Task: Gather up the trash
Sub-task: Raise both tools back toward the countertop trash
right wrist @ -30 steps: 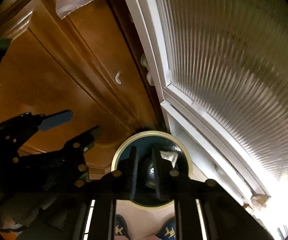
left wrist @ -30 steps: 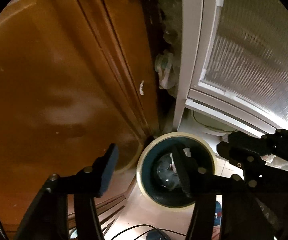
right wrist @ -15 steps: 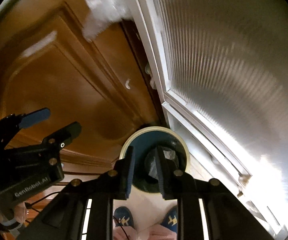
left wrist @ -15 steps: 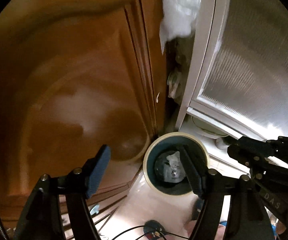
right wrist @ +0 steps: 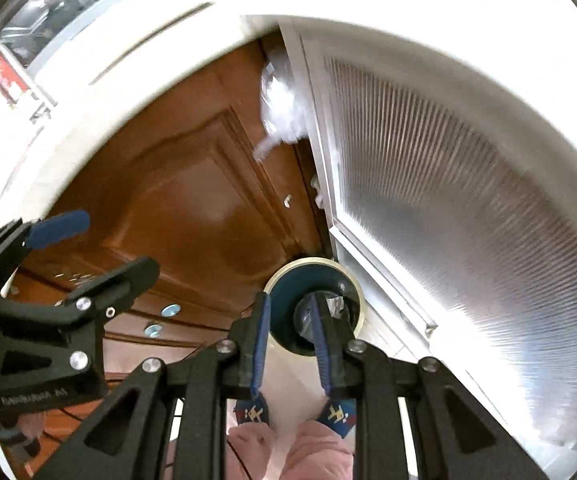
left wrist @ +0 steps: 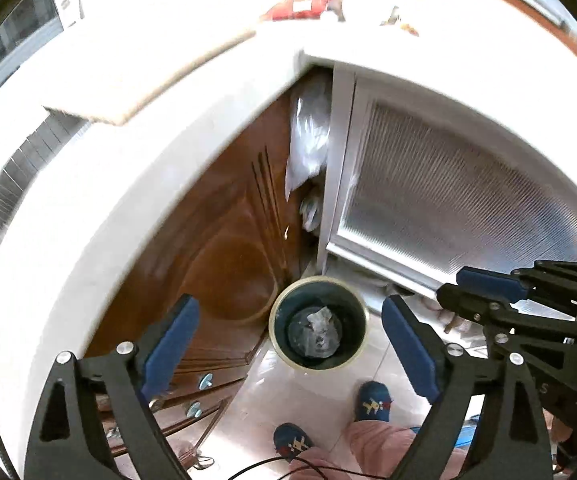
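My left tongs [left wrist: 290,334] are opening wide, empty, above the bin [left wrist: 319,323]; my right tongs [right wrist: 290,344], at three o'clock, stand narrow, empty.

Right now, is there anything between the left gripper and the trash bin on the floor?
Nothing visible. The left gripper, its jaws opening and empty, hangs above the bin. The bin's mouth is uncovered, with crumpled trash already at the bottom.

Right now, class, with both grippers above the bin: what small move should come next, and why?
Probably swing the left gripper up toward the white countertop to look for more trash. Its jaws are opening with nothing between them, crumpled trash already lies in the bin, and the right gripper also holds nothing.
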The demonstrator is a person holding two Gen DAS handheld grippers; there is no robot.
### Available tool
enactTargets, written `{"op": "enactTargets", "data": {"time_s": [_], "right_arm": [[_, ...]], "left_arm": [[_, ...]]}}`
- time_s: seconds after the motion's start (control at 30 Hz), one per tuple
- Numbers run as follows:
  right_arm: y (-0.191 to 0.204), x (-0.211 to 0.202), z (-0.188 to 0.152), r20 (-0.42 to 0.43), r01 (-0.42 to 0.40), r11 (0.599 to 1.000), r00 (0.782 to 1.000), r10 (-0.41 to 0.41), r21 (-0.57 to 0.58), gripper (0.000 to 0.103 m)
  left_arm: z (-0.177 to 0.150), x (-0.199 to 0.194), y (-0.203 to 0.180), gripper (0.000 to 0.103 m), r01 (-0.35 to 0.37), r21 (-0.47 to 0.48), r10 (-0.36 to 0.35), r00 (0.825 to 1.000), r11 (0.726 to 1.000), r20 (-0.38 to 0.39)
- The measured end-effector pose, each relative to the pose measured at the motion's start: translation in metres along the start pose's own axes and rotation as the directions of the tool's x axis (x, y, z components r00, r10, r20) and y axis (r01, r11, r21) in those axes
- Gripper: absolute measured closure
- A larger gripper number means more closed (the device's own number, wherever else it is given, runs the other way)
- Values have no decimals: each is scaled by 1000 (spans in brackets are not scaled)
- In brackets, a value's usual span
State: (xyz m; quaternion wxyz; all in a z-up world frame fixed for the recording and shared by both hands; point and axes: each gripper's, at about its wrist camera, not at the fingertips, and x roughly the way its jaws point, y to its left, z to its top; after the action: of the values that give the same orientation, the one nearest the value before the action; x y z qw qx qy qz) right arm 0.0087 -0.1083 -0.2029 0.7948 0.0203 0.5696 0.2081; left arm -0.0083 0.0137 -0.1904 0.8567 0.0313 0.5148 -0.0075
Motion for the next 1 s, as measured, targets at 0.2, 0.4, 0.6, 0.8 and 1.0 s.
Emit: {"op": "enactTargets", "data": {"time_s": [0.2,0.4,0.6,0.8,1.0], "right_arm": [[-8,-57,17,64,-2,999,998,5,-54,78],[-26,-123,38,180,7,998,984,3,-57,72],[-49,-174,65,311,18,998,950,3,-62,57],[-78,-204,102,355,-12,999,934,28,-47,54],[-111,-205,151,345,-64,994,938,31,84,50]], "left_arm": [[34,-51,-3,3,15,-26,-13,998,1000,57],[80,-105,-6,3,25,-44,-19,989,999,147],[127,-144,-20,3,42,-57,-27,970,997,241],[167,-144,-31,3,50,-75,-31,971,996,236],[204,-119,-39,3,52,-68,-37,977,996,211]]}}
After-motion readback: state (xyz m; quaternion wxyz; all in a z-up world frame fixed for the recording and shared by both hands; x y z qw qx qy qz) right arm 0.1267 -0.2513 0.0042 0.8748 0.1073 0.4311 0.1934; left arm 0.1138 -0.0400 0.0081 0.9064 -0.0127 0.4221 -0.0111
